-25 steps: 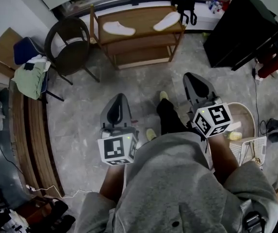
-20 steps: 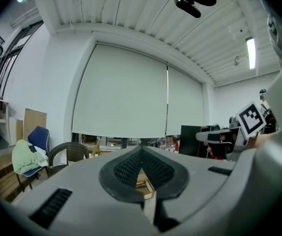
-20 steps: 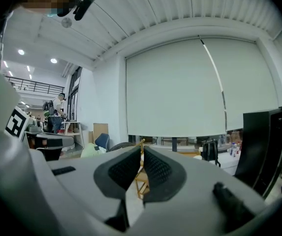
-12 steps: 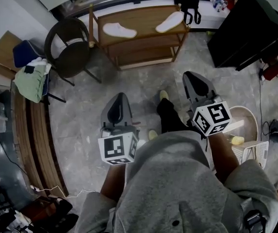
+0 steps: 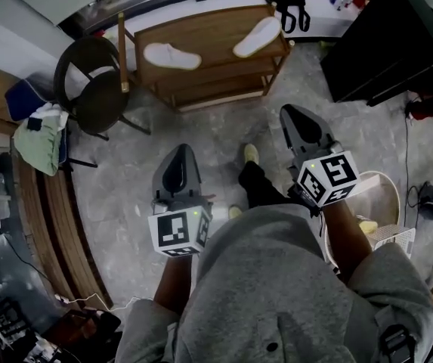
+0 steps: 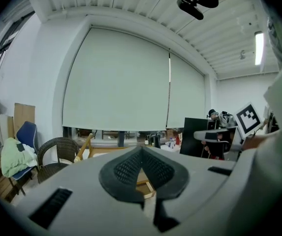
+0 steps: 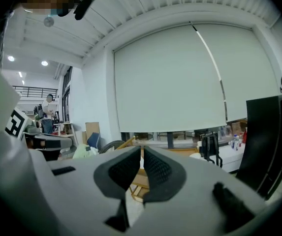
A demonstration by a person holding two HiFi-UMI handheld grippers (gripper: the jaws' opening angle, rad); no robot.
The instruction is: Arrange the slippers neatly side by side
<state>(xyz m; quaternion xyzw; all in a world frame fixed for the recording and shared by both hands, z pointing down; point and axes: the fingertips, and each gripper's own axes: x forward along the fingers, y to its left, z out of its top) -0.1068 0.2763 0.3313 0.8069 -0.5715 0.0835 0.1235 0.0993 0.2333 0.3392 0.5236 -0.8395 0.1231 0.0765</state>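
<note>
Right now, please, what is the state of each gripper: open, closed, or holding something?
Grey left gripper: closed, with nothing between its black padded jaws.
Grey right gripper: closed, with nothing between its jaws.

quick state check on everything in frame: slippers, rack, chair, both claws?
left white flat slipper: lying on rack top, apart from its mate
right white flat slipper: lying on rack top, angled, near right edge
wooden shelf rack: upright
dark wicker chair: upright, beside rack
left claw: shut, empty
right claw: shut, empty
</note>
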